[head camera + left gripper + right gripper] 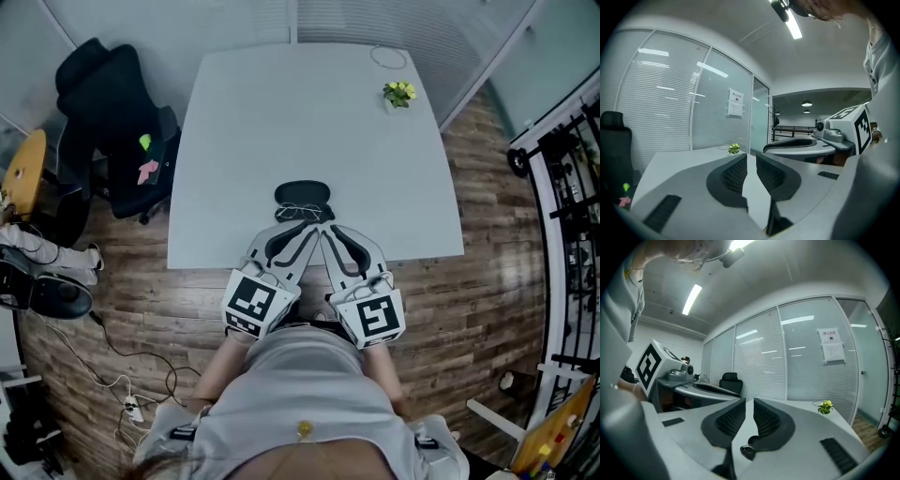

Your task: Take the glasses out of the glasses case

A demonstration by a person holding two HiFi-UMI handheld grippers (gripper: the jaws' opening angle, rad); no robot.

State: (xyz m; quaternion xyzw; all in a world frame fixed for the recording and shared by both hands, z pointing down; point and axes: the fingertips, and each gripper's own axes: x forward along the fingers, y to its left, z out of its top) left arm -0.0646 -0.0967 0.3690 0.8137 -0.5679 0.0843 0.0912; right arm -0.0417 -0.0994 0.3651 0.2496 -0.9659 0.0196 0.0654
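**A:** Where are the glasses (300,213)?

**B:** On the white table (281,112), lying just in front of the black glasses case (302,192), on the person's side of it. They look out of the case, touching it or nearly so. I can't tell whether the case lid is up or down; from the head view it reads as one dark oval.

**A:** And the grippers?

**B:** Both sit side by side at the near table edge, tips pointing at the glasses. The left gripper (751,155) has its jaws only a slit apart, with bare tabletop showing through the gap. The right gripper (749,400) is the same, a narrow slit and nothing in it. In its view the case and glasses lie low, under the right-hand jaw, not between the jaws.

**A:** What could go wrong from here?

**B:** The frame is thin wire and it lies flat. If a jaw comes forward this narrow, I'd expect it to push the glasses into the case or skid them across the smooth top instead of catching them. The two tips are also close together, so they may knock each other if both move in. Pinching a lens or a temple arm hard could bend it.

**A:** Anything else nearby?

**B:** No. The small potted plant (398,94) is at the far corner, well apart, and the office chair (103,112) stands off the table's left side.
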